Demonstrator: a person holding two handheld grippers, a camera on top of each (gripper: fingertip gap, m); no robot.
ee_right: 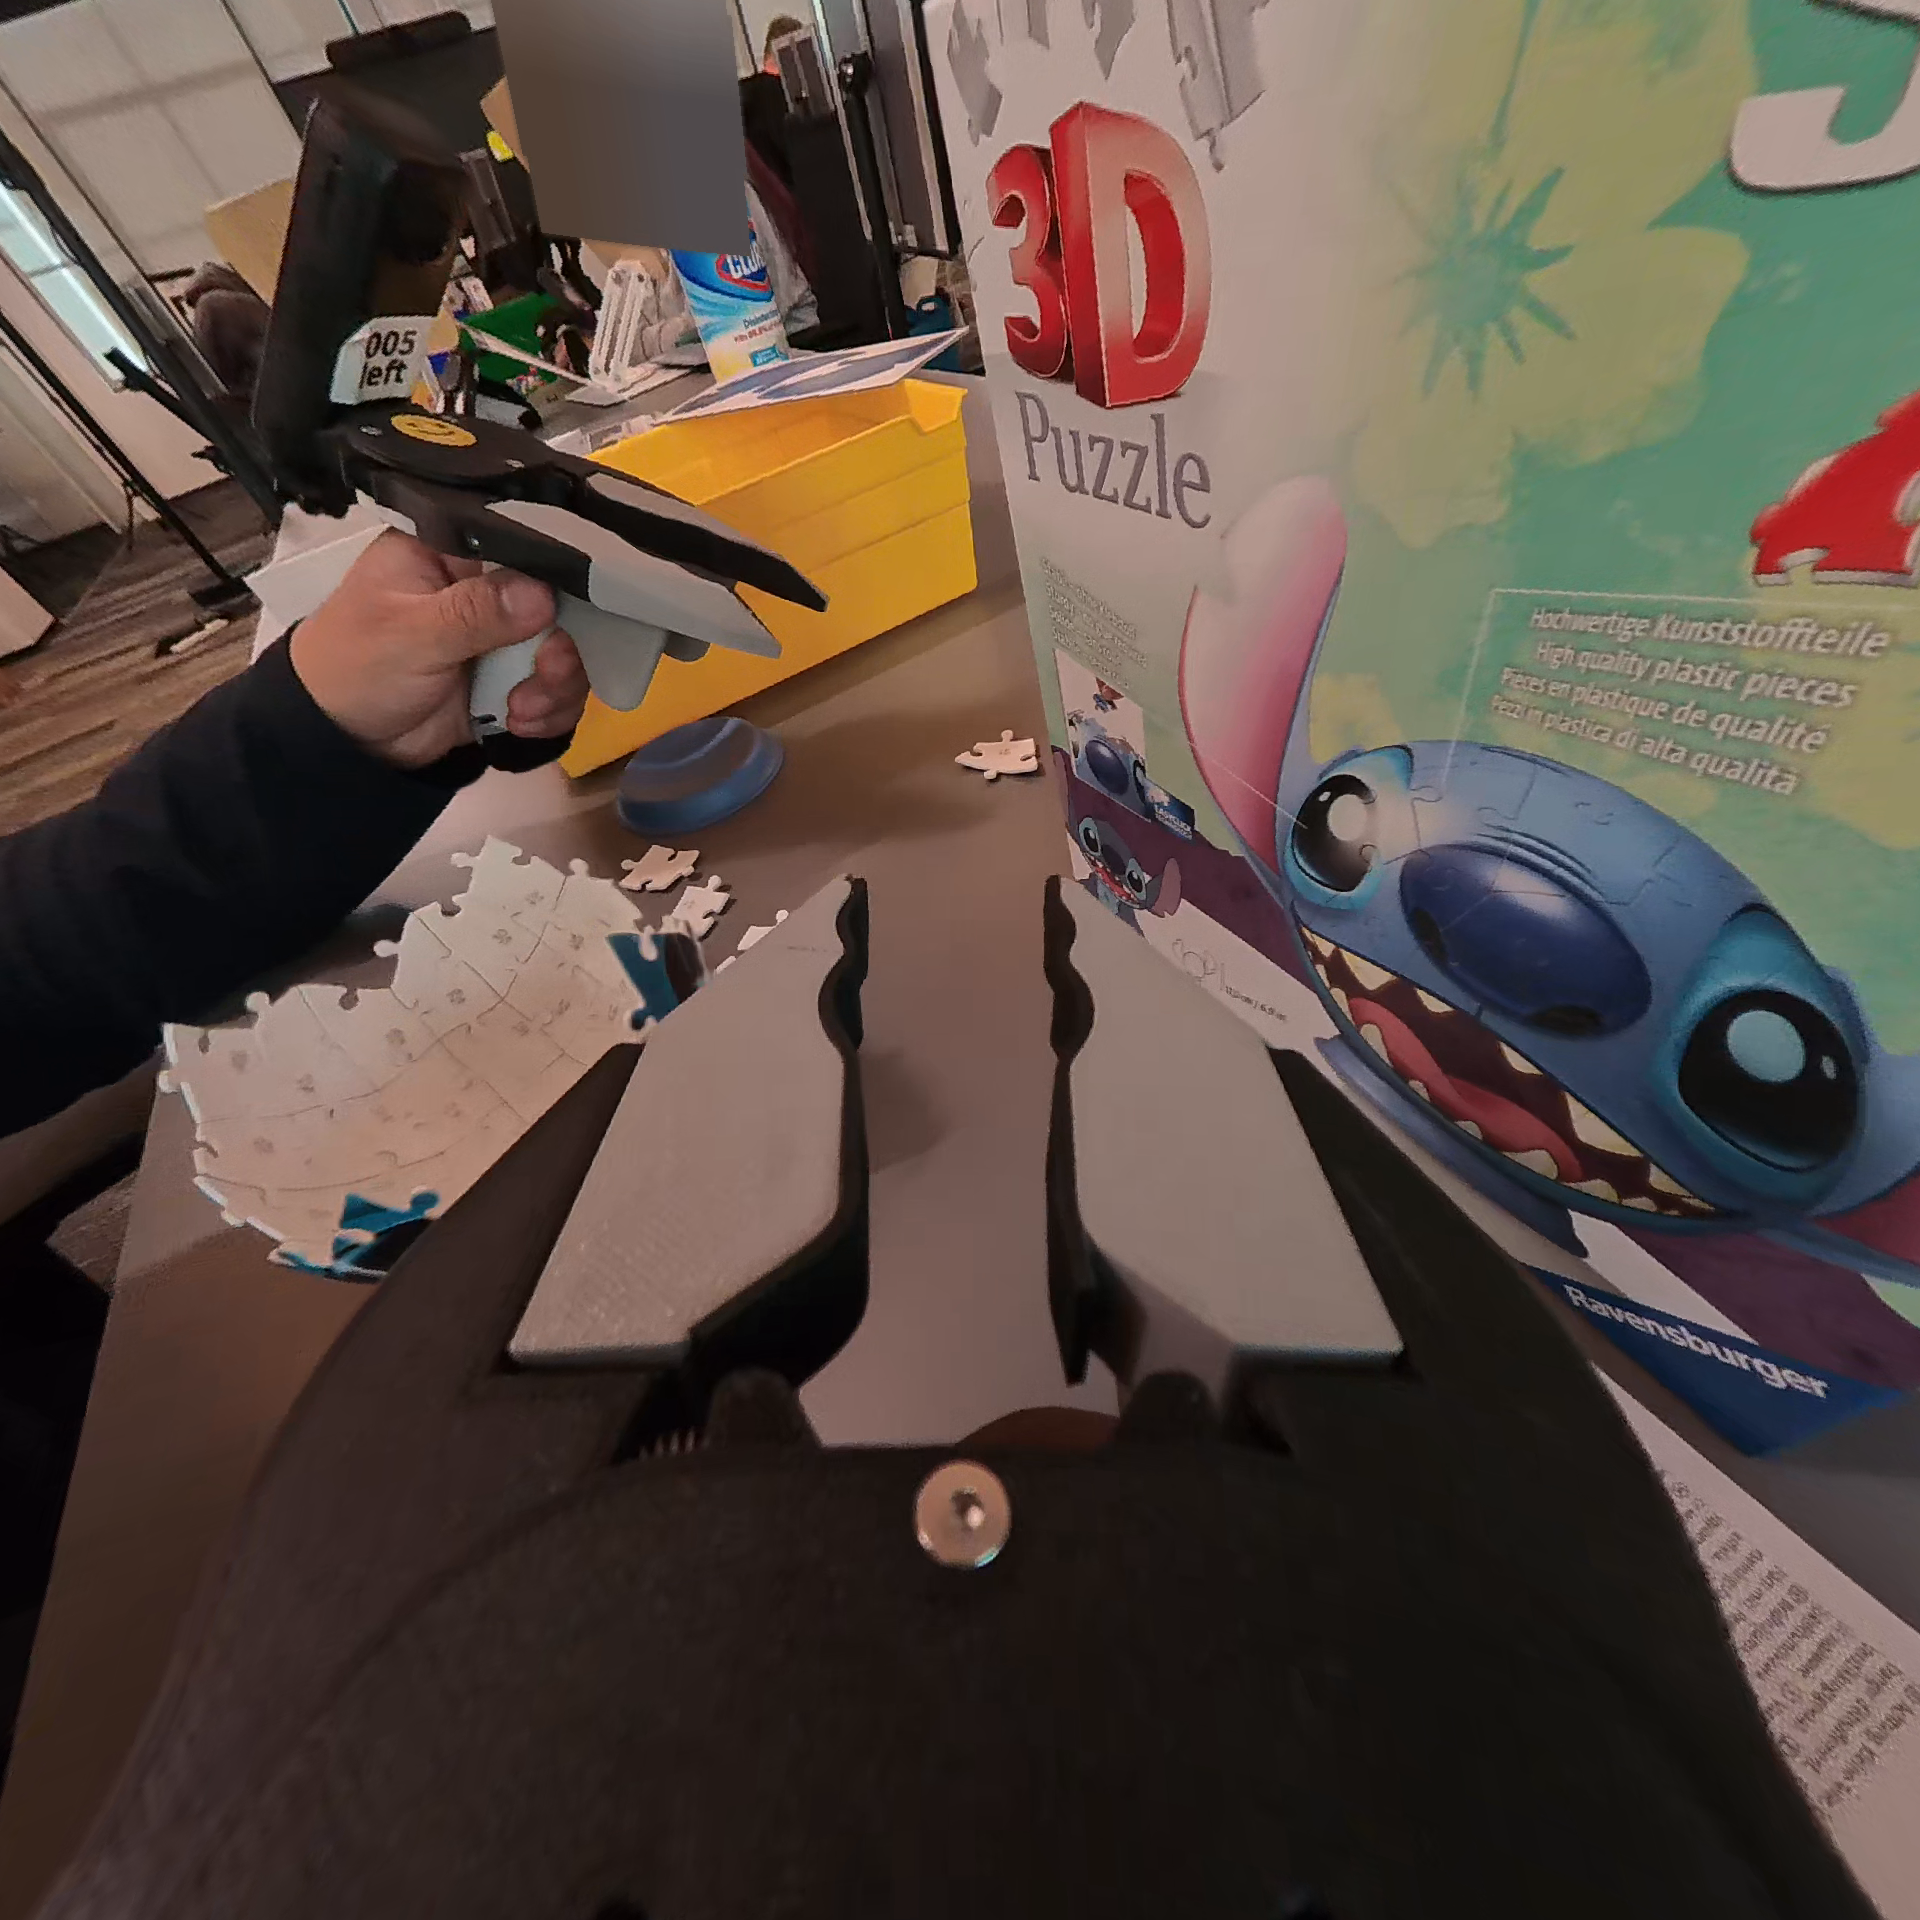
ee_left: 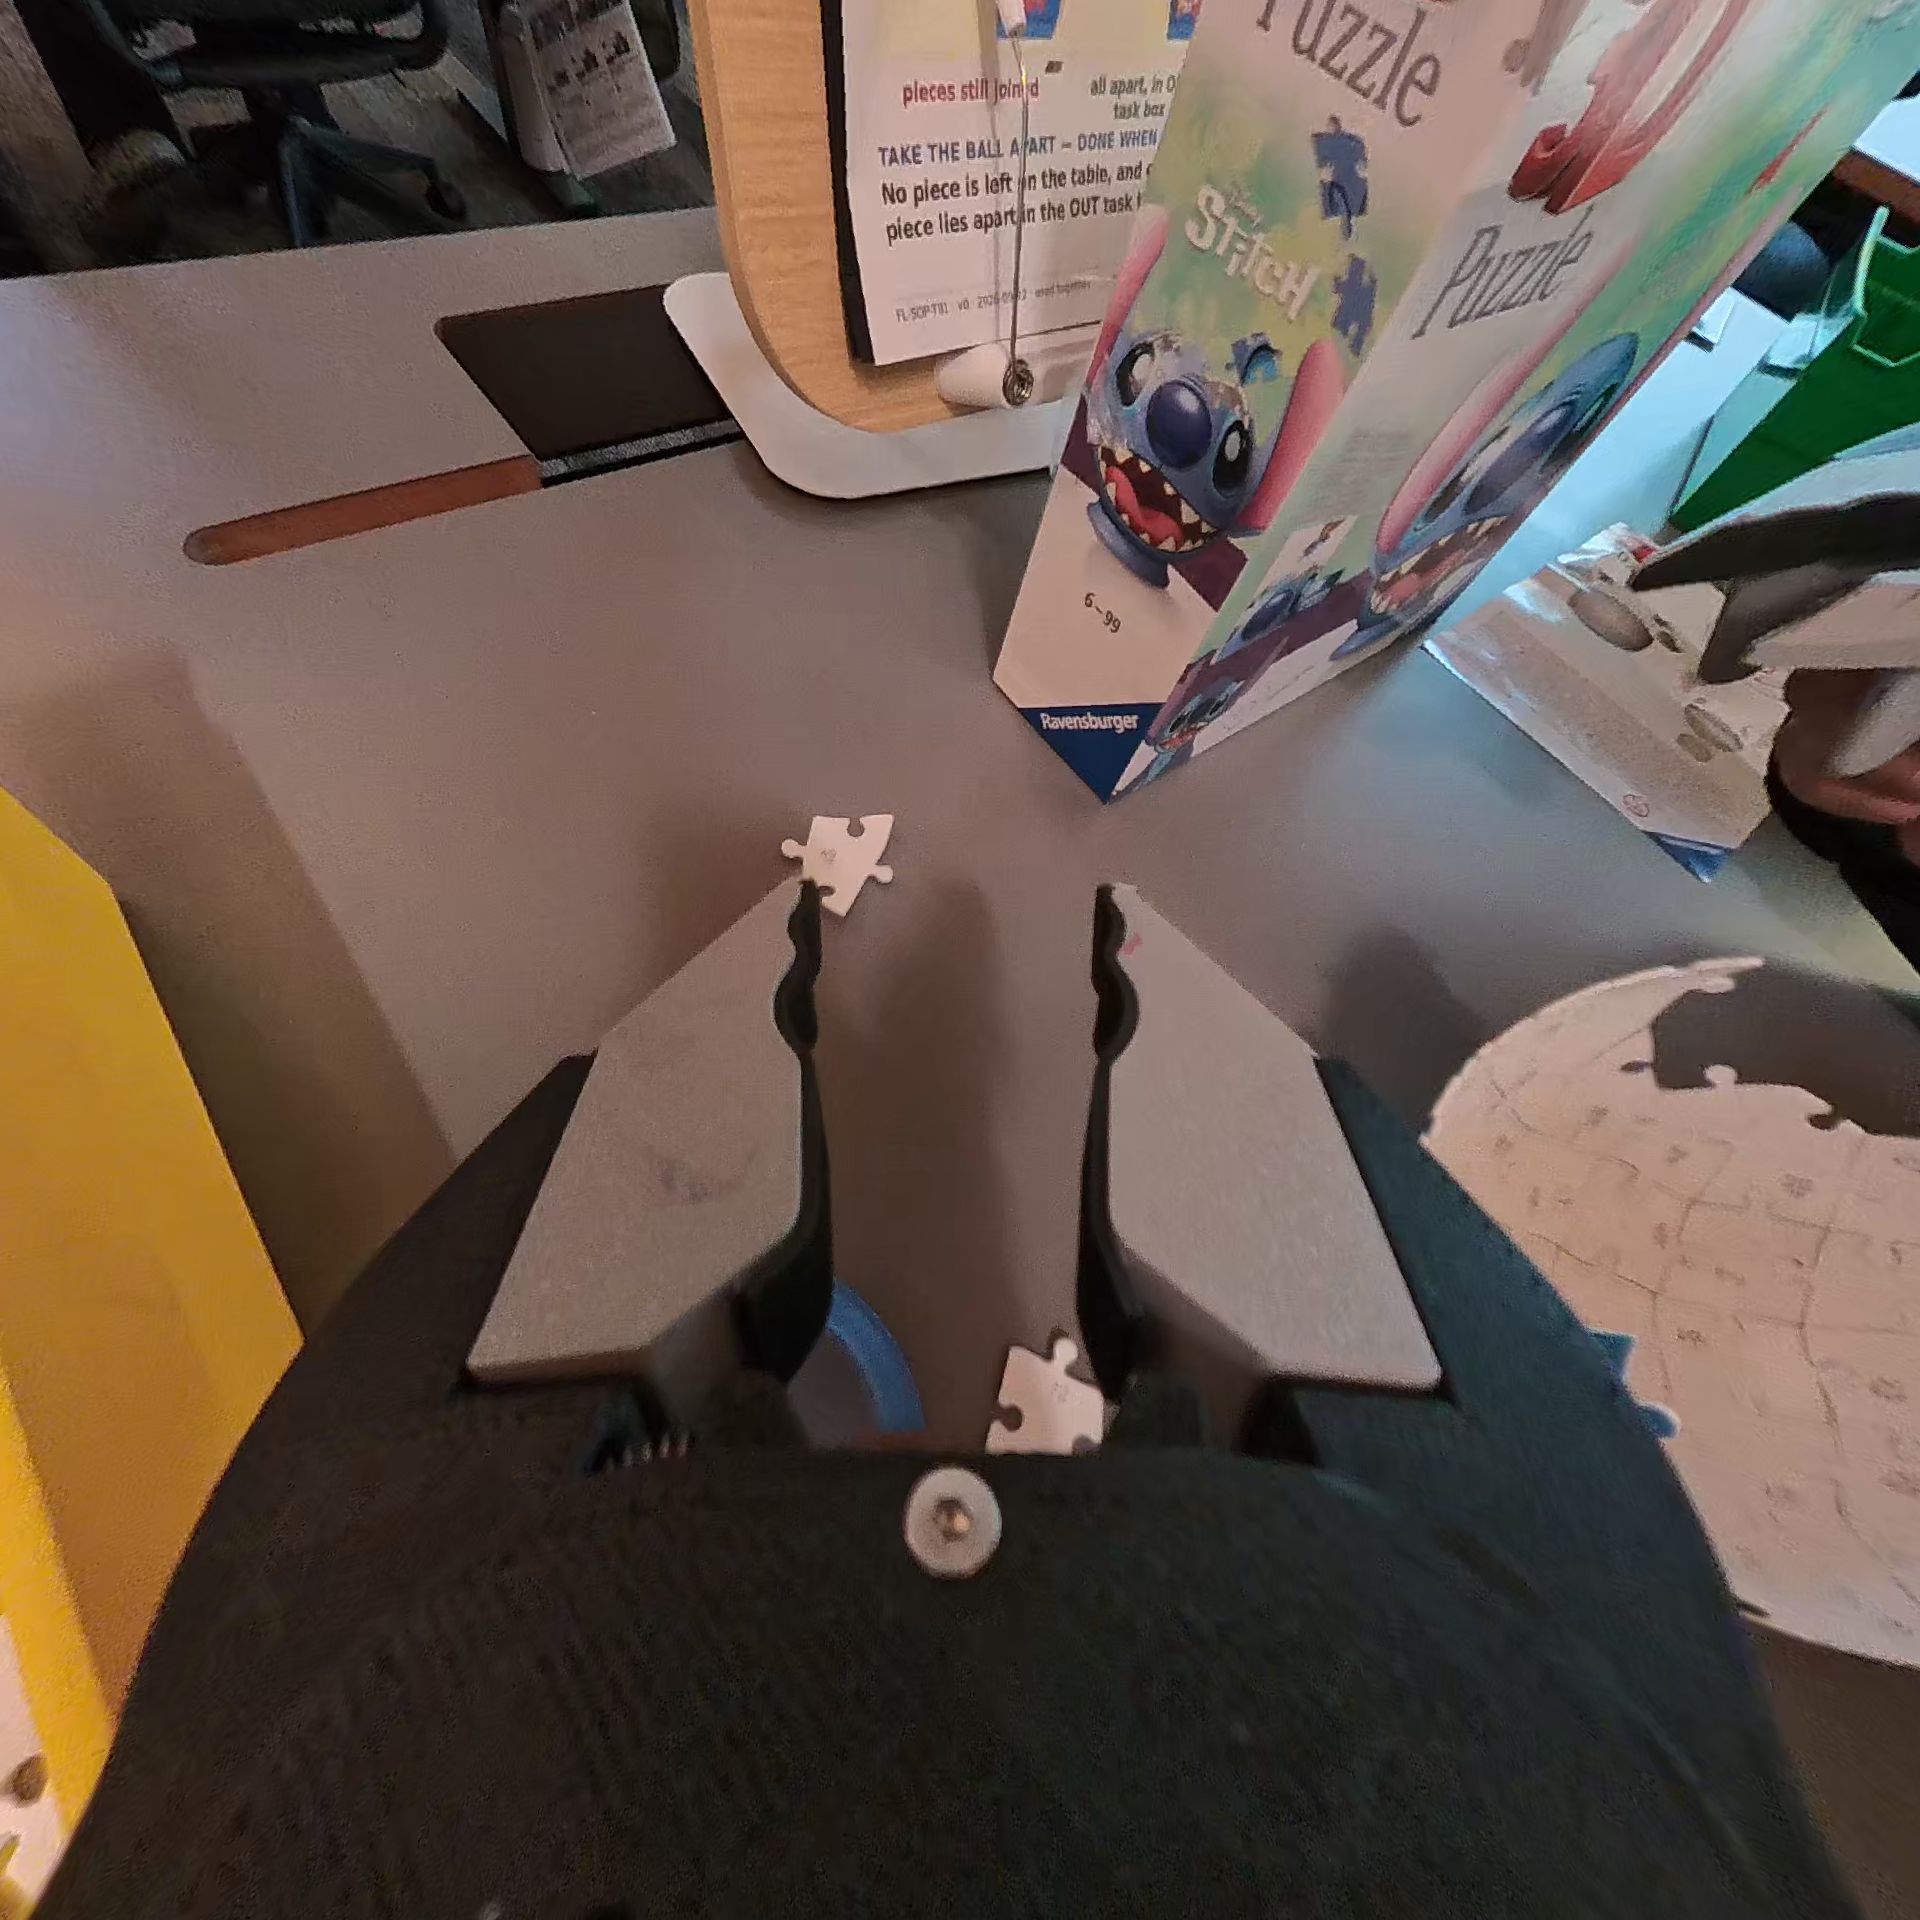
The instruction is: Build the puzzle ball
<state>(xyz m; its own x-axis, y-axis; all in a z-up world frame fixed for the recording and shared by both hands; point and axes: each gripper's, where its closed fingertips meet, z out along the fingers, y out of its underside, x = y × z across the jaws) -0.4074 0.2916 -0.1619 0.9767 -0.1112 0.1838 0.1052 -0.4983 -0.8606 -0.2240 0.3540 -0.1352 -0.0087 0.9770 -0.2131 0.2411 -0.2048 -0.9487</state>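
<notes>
The puzzle ball (ee_right: 416,1070) lies unfinished on the counter (ee_left: 582,727), a white half-shell resting open side up, its toothed rim waiting for more pieces. It sits at the near left in the right wrist view and at the right edge in the left wrist view, near both grippers, probably so either can reach it.

The puzzle box (ee_right: 1507,727) stands upright at the right, most likely as a picture guide. A yellow bin (ee_right: 831,540) sits far left on the counter, and a sign on a wooden stand (ee_left: 790,270) stands at the far edge. A blue stand ring (ee_right: 698,777) rests in front of the bin, apparently set aside for the finished ball.

The left gripper (ee_left: 956,894) hangs above the counter, fingers apart and empty, over a loose white piece (ee_left: 844,858) by its left fingertip; a pick-up of that piece looks like the step in hand. The right gripper (ee_right: 954,899) hovers beside the box, fingers also apart, holding nothing.

Several small pieces (ee_right: 665,868) lie scattered beyond the shell, one more (ee_right: 1000,752) near the box, all blank side up.
</notes>
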